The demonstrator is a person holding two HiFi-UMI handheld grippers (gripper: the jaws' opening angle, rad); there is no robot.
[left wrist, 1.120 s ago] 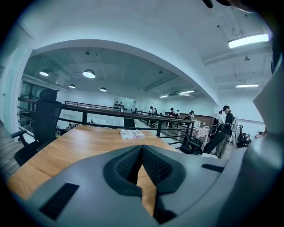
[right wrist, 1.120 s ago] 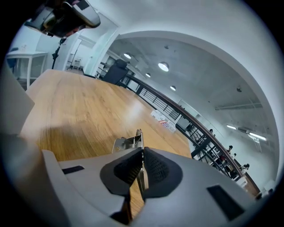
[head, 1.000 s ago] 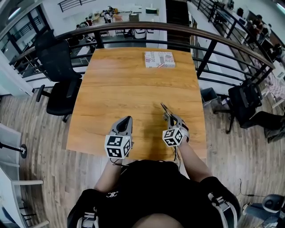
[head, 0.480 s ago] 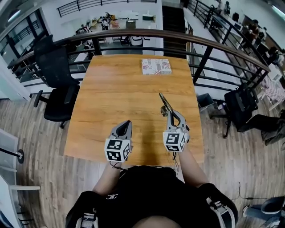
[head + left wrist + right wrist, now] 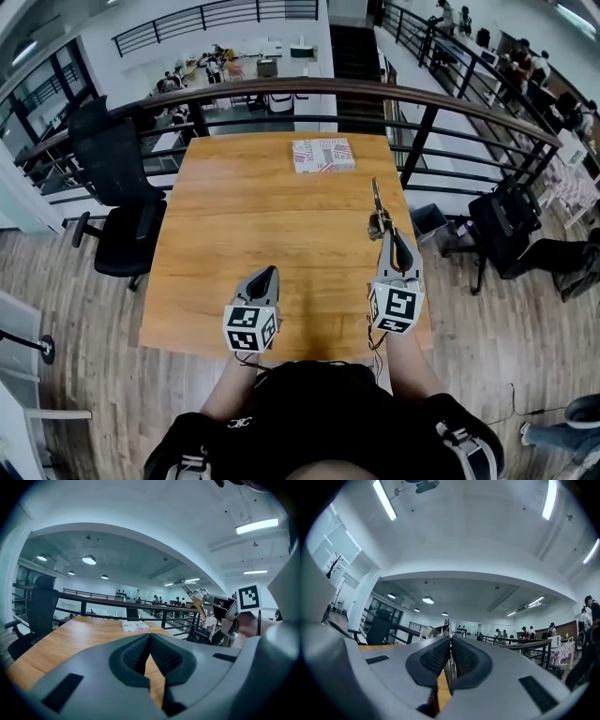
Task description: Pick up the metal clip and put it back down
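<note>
- Now at the pick-up step: metal clip (image 5: 375, 200) pinched tight in the right gripper (image 5: 381, 228), up above the bench (image 5: 244, 206).
- Nothing in the closed left gripper (image 5: 269, 272).
- Next, likely: down softly, then let go.

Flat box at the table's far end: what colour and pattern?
White flat box with red print; clearest in head view.

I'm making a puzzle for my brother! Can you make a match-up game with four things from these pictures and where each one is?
Things:
1. metal clip
2. box
3. chair
4. left gripper

Places:
A. beside the table, on its left
B. over the near part of the table, shut, with nothing in it
C. lying on the table near its far edge
D. held up in the air by the right gripper

Pairs: 1-D, 2-C, 3-A, 4-B
</note>
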